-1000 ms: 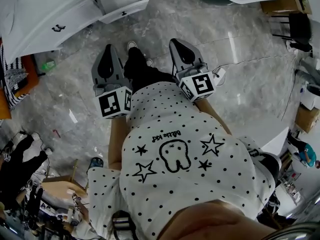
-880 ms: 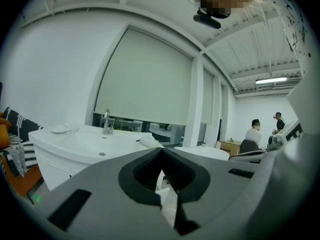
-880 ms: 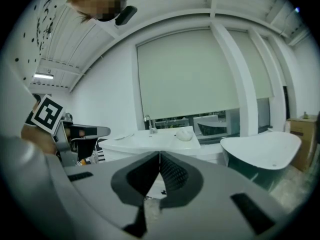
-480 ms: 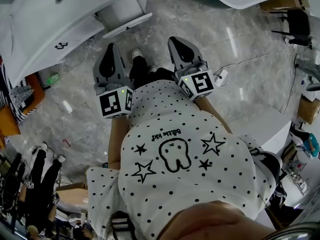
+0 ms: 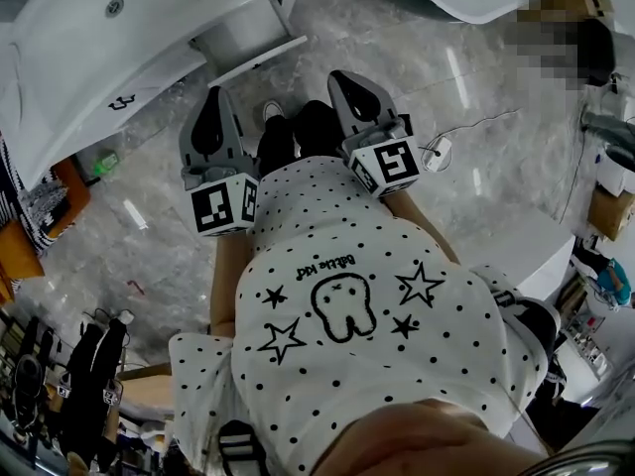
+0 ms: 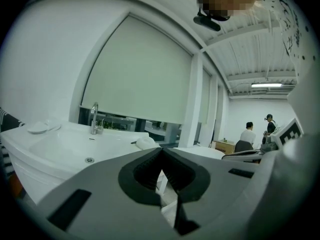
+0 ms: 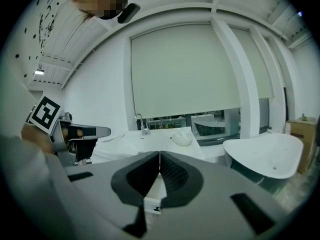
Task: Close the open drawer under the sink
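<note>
The white sink (image 5: 109,28) stands at the top left of the head view. Under it a white drawer (image 5: 256,58) sticks out open toward me. My left gripper (image 5: 212,99) and right gripper (image 5: 343,75) are held side by side in front of my body, short of the drawer and touching nothing. Both are shut and empty. In the left gripper view the jaws (image 6: 161,150) meet, with the basin (image 6: 60,151) and faucet (image 6: 94,118) beyond. In the right gripper view the gripper (image 7: 159,155) has its tips together, and the drawer front (image 7: 152,204) shows in the gap below them.
A second white basin (image 7: 265,154) stands to the right of the sink, over a grey marble floor (image 5: 476,97). A white cable (image 5: 466,132) runs across the floor at the right. Cluttered shelves and boxes (image 5: 60,395) line the left and right edges. Two people (image 6: 247,134) stand far off.
The sink and its open drawer have slid further into the head view, down and toward me. Both grippers keep the same pose, shut and empty.
</note>
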`<move>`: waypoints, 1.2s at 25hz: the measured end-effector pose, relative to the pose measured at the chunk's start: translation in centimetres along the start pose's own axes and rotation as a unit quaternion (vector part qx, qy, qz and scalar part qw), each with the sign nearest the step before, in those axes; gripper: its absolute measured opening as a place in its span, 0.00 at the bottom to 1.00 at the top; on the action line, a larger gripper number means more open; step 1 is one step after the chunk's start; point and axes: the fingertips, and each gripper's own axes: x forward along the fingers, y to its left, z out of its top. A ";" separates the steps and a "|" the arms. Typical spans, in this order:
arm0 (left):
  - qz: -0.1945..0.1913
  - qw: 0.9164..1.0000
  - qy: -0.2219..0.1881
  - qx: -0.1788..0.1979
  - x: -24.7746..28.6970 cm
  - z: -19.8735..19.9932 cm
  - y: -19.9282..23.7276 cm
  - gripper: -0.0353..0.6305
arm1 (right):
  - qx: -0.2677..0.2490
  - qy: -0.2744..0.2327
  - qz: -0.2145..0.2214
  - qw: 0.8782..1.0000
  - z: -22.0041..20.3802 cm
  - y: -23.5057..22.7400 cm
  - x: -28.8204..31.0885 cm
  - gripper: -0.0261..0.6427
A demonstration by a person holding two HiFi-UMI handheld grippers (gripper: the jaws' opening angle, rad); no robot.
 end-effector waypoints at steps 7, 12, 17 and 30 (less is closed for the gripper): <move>-0.034 0.999 0.018 -0.004 1.4 -0.2 -0.9 0.06 | 0.014 0.012 -0.045 0.999 -0.6 -1.3 -1.4 0.06; -0.043 0.999 0.024 -0.010 2.1 0.7 -1.4 0.06 | 0.021 0.011 -0.069 0.997 0.5 -2.5 -2.2 0.06; -0.018 1.000 0.012 -0.016 1.4 0.0 -0.4 0.06 | 0.013 0.007 -0.047 0.999 0.0 -2.2 -1.2 0.06; 0.045 0.999 -0.005 -0.001 -0.7 0.6 2.4 0.06 | 0.009 0.009 -0.015 1.000 -0.3 -1.5 -0.2 0.06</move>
